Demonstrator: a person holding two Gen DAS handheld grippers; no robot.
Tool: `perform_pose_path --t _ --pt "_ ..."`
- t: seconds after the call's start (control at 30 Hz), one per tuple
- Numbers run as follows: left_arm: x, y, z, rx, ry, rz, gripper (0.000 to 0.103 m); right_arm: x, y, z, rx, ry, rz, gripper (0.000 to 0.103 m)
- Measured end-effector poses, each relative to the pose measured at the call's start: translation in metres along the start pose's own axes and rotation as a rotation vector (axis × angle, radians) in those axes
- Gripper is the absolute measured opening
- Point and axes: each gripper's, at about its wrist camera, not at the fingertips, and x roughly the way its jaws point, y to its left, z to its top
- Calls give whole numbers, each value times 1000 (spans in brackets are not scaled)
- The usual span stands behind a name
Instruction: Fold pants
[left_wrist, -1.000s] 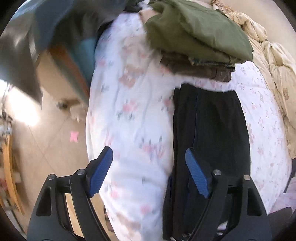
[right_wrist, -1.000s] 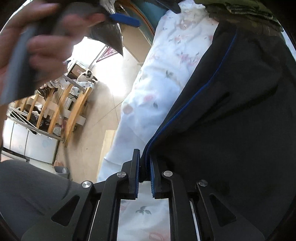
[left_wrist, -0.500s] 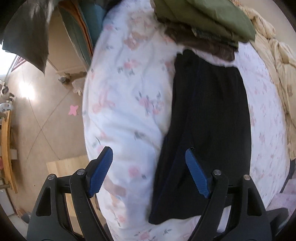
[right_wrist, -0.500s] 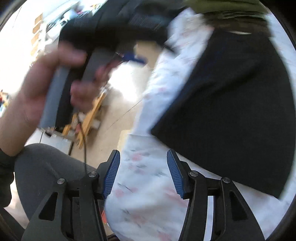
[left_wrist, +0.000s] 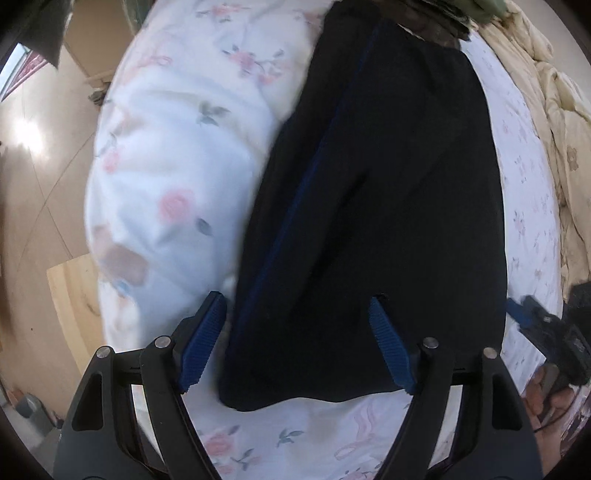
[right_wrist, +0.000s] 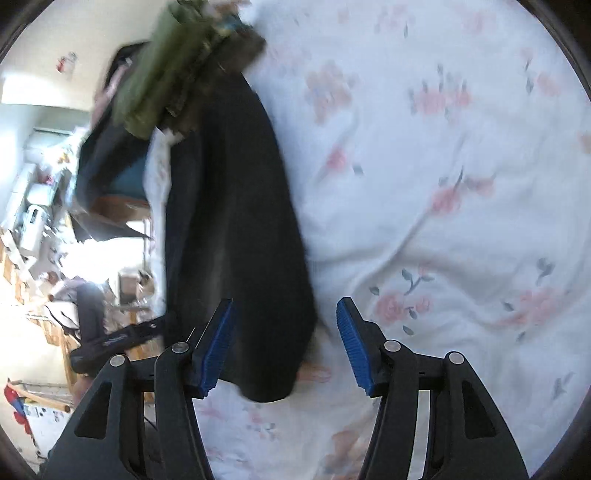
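Left gripper (left_wrist: 295, 347) wide open, empty, straddling near hem of black pants with blue side stripe (left_wrist: 388, 192). Right gripper (right_wrist: 284, 347) wide open at hem corner, lower centre. Pants flat, lengthwise on white floral bedsheet (right_wrist: 443, 184); cross fold probably left. Bed edge left; folded olive-brown clothes stack (right_wrist: 166, 62) crowds top.
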Motion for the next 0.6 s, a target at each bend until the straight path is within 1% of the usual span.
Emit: perform_pose_path --t 0.07,0.1,0.13,0.17,0.23,0.3,0.33,0.37,0.4,0.43,0.53,0.57,0.6 --pt "0 -6 -1 26 -16 13 74 16 2 -1 -30 48 -14 59" --pt "2 -7 -2 35 -20 14 63 21 1 3 -39 54 -21 59" --pt "3 -11 -3 45 -16 24 50 26 5 -1 -52 55 -28 59" --pt "2 -13 -4 51 -21 45 49 27 6 0 -62 53 -38 59" --pt "1 -13 -6 57 -32 53 49 20 7 -4 -50 49 -50 59" --pt "2 -13 -8 65 -36 65 49 4 13 -7 -56 7 -85 59" --pt "4 -13 -8 71 -33 74 49 -4 17 -12 -77 1 -118 59" --pt "7 -13 -8 79 -26 81 49 -10 22 -20 -111 5 -161 62" --pt "9 -13 -8 75 -18 81 49 -8 24 -24 -133 14 -176 65" --pt "11 -13 -7 67 -12 79 49 -3 27 -30 -159 30 -185 71" --pt "11 -13 -3 41 13 75 49 15 33 -52 -242 87 -231 72" --pt "11 -13 0 42 17 77 49 26 41 -59 -291 101 -250 72" --pt "11 -13 1 46 22 81 49 31 45 -65 -327 92 -273 72"
